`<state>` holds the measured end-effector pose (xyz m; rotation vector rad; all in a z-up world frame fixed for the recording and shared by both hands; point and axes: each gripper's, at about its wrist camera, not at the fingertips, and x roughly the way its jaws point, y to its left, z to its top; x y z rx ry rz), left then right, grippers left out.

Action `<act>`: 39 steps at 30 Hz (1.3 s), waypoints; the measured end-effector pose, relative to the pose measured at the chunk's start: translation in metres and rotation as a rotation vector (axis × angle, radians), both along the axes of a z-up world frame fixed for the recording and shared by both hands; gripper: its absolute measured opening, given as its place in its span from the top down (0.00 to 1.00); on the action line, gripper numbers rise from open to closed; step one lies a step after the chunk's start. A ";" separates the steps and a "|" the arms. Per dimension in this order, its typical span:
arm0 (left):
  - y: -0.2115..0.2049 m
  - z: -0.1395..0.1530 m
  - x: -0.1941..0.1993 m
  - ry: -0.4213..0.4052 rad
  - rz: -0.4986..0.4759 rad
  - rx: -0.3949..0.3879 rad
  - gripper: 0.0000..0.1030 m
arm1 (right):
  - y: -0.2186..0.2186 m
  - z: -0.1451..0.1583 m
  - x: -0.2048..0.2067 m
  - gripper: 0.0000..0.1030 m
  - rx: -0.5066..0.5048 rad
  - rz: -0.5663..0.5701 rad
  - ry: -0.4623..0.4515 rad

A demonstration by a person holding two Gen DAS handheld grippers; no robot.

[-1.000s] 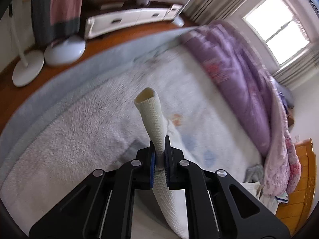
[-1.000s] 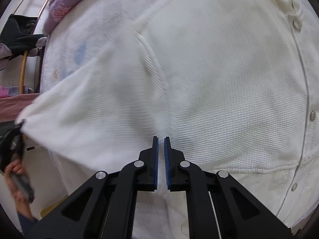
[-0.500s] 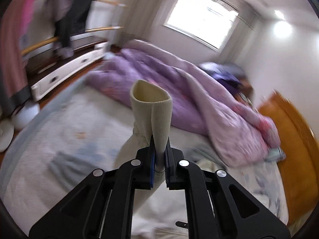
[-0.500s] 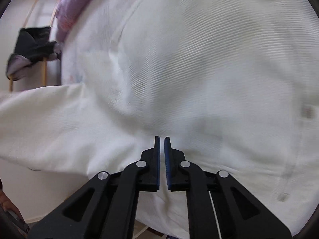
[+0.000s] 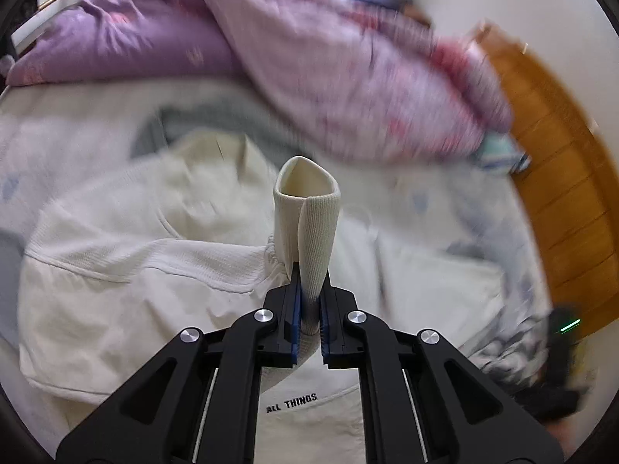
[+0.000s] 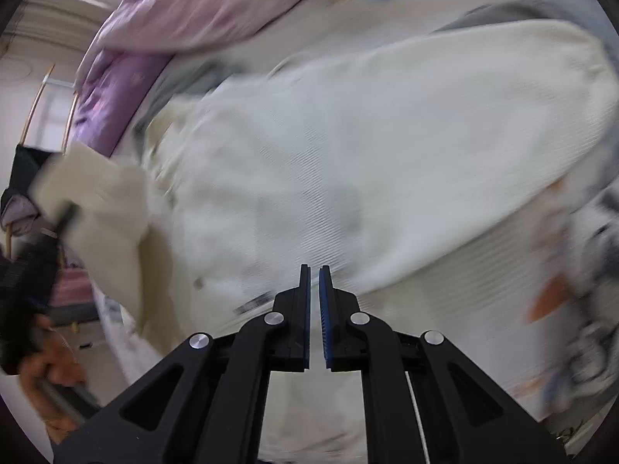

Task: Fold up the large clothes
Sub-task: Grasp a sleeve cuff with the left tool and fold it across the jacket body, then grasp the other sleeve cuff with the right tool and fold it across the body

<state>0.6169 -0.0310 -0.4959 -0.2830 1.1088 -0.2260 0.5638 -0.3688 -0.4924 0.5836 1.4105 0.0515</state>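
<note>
A cream-white jacket lies spread on the bed, with the print "ALL THINGS" near its lower edge. My left gripper is shut on the jacket's ribbed sleeve cuff, which sticks up as an open tube above the jacket's body. In the right wrist view the same jacket fills the middle, and the carried sleeve hangs at the left above a hand. My right gripper hovers over the jacket's lower part. Its jaws stand almost together with only a thin slit, and nothing shows between them.
A purple and pink quilt is heaped along the far side of the bed. A wooden headboard curves at the right. Grey cloth lies under the jacket's collar. A dark device with a green light sits at the right.
My left gripper has swung the sleeve cuff from the bare part of the bed across over the jacket's body. My right gripper has lifted back from the cloth, so more of the jacket shows.
</note>
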 end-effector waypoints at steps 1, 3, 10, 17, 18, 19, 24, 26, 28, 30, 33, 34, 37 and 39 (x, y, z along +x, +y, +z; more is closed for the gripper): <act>-0.008 -0.012 0.003 0.027 -0.004 0.010 0.93 | -0.019 0.003 0.002 0.94 -0.019 -0.016 -0.007; -0.030 -0.032 0.005 0.052 -0.022 0.053 0.93 | -0.053 0.011 0.005 0.94 -0.042 -0.058 -0.027; -0.082 -0.072 0.009 0.090 -0.108 0.163 0.92 | -0.133 0.013 0.019 0.87 -0.160 -0.238 -0.014; -0.116 -0.097 0.014 0.127 -0.154 0.161 0.91 | -0.216 -0.005 0.037 0.52 -0.279 -0.417 0.078; -0.119 -0.103 0.015 0.138 -0.164 0.161 0.90 | -0.226 -0.013 0.039 0.50 -0.261 -0.439 0.099; -0.122 -0.110 0.016 0.156 -0.172 0.162 0.89 | -0.238 -0.026 0.041 0.48 -0.222 -0.468 0.137; -0.124 -0.127 0.018 0.231 -0.193 0.110 0.66 | -0.275 -0.066 0.047 0.46 -0.288 -0.555 0.272; -0.124 -0.126 0.017 0.243 -0.200 0.046 0.49 | -0.283 -0.077 0.045 0.46 -0.241 -0.595 0.276; -0.122 -0.121 0.015 0.232 -0.203 0.000 0.46 | -0.287 -0.086 0.046 0.46 -0.245 -0.602 0.276; -0.115 -0.107 0.012 0.210 -0.198 -0.075 0.42 | -0.290 -0.096 0.046 0.48 -0.249 -0.592 0.258; -0.099 -0.089 0.008 0.148 -0.162 -0.088 0.39 | -0.294 -0.098 0.032 0.76 -0.242 -0.661 0.207; -0.090 -0.085 0.009 0.134 -0.123 -0.073 0.39 | -0.299 -0.095 0.027 0.80 -0.249 -0.668 0.187; -0.068 -0.089 0.015 0.153 -0.024 -0.029 0.39 | -0.282 -0.073 0.017 0.87 -0.332 -0.631 0.096; -0.068 -0.099 0.018 0.185 -0.026 0.013 0.41 | -0.266 -0.053 0.007 0.88 -0.390 -0.602 0.029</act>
